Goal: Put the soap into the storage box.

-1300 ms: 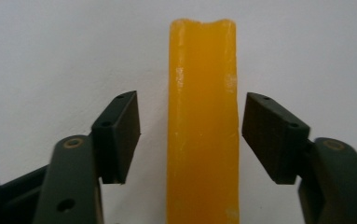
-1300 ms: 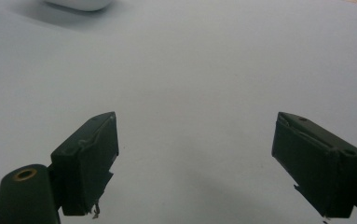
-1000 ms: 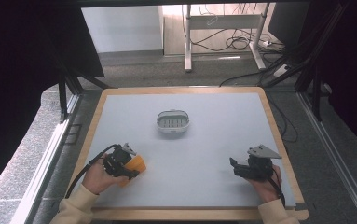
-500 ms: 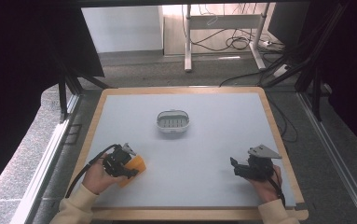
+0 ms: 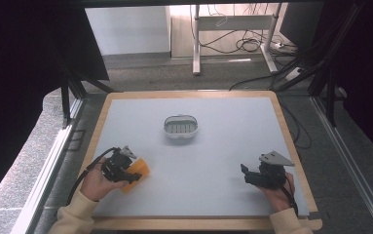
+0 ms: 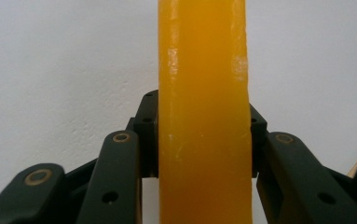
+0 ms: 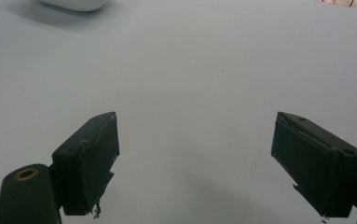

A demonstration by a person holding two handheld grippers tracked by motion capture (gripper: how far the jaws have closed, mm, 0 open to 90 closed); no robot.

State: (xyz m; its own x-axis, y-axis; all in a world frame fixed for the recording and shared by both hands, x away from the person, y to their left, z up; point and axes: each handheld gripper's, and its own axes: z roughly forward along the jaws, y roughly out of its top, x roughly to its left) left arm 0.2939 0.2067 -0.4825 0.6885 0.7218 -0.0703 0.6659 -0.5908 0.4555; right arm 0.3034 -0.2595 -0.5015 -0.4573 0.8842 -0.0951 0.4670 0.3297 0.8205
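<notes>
left gripper [image 5: 136,173] clamps an orange block [image 5: 142,171] on the grey table [image 5: 213,161]; right gripper [image 5: 245,174] gapes.

The table [image 5: 213,146] shows a pale grey-white top inside a light wooden frame, with dark floor around it. Sitting on it, a little behind the middle, there's a small white oval dish [image 5: 180,127] with a slotted inside. Down at the near left, the orange block [image 5: 139,171] is at the tabletop, just inside the wooden edge; whether it touches the surface isn't clear.
</notes>
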